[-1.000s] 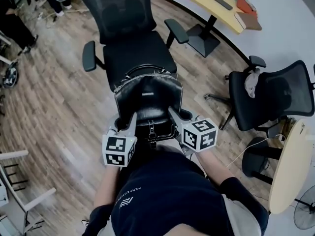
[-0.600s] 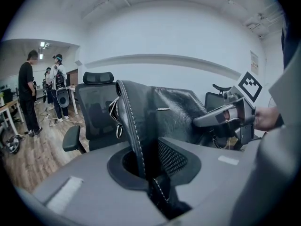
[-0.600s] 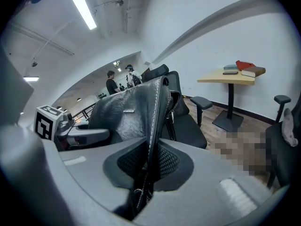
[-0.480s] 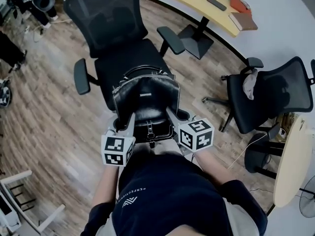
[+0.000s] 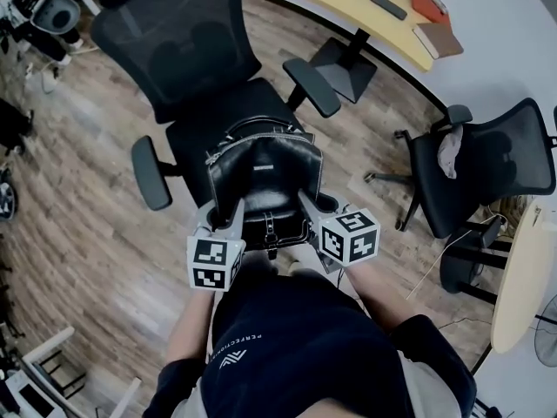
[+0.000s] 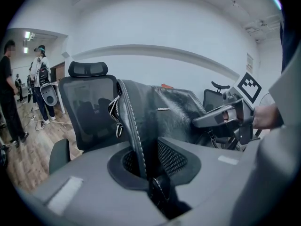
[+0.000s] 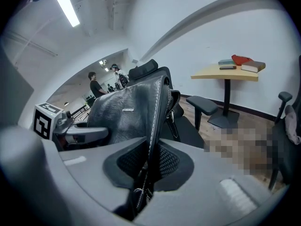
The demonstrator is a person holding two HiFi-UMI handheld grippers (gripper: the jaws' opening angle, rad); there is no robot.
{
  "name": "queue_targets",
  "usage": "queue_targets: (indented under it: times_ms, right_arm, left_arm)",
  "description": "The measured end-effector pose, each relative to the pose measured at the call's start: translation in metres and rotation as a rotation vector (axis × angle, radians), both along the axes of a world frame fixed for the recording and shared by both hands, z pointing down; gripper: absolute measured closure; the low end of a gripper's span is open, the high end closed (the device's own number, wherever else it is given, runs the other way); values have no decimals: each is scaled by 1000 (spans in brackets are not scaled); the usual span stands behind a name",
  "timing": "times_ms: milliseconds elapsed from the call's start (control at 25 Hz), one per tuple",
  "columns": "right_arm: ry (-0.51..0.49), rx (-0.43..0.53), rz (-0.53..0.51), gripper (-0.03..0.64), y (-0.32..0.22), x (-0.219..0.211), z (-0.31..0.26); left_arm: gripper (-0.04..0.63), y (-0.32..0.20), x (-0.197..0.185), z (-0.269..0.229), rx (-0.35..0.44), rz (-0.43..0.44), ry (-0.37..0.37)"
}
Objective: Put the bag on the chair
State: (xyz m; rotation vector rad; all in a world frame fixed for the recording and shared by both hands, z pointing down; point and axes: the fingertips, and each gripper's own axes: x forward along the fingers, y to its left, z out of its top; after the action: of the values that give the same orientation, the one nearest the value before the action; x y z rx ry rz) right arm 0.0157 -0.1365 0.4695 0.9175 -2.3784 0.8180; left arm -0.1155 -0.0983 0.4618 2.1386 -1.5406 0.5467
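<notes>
A black leather bag [image 5: 264,181] hangs upright in the air between my two grippers, over the front edge of a black mesh office chair [image 5: 209,103]. My left gripper [image 5: 228,223] is shut on the bag's left side seam [image 6: 134,135]. My right gripper [image 5: 311,219] is shut on the right side seam [image 7: 154,121]. The bag's handles [image 5: 257,126] arch over the chair seat. In the left gripper view the chair back [image 6: 87,109] rises just behind the bag. The bag's underside is hidden by the grippers and my body.
A second black office chair [image 5: 487,168] with a cloth on it stands to the right. A yellow table [image 5: 374,11] with books stands at the back right, a pale round table [image 5: 522,277] at the right edge. People [image 6: 40,79] stand far left. Wooden floor [image 5: 78,198] lies around.
The bag stays gripped on both sides. The target chair has turned a little in the head view and its seat now lies more directly under the bag's far part.
</notes>
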Motion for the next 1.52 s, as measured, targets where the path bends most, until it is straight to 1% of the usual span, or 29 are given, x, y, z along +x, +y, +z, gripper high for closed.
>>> queue_targets:
  times_ms: [120,280,520,840,1200,1360,1520]
  right_arm:
    - [16,-11,7,583,-14,-14,6]
    - [24,-22,30,583,-33,-31,18]
    - [41,-31,89,583,-64,-45,44]
    - [69,-34,195,577,-96,-49,80]
    - [96,-58,235,577,-111,-55,116]
    - [96,-76,243,577,-116,-57,132]
    - [105,-93,267,575,-121,-56,147]
  left_arm:
    - [517,-16,-14,8,-19,27,7]
    - [517,-41,-32,20,-34,56,-6]
    - [511,-80,-50,44,-42,71,-28]
    - [506,-120,-58,81,-43,111,-39]
    - [502,-143,-65,121,-61,164,-27]
    - [497,-151,-67,139,-77,165,-37]
    - [485,-156,-68,160,-103,153,-29]
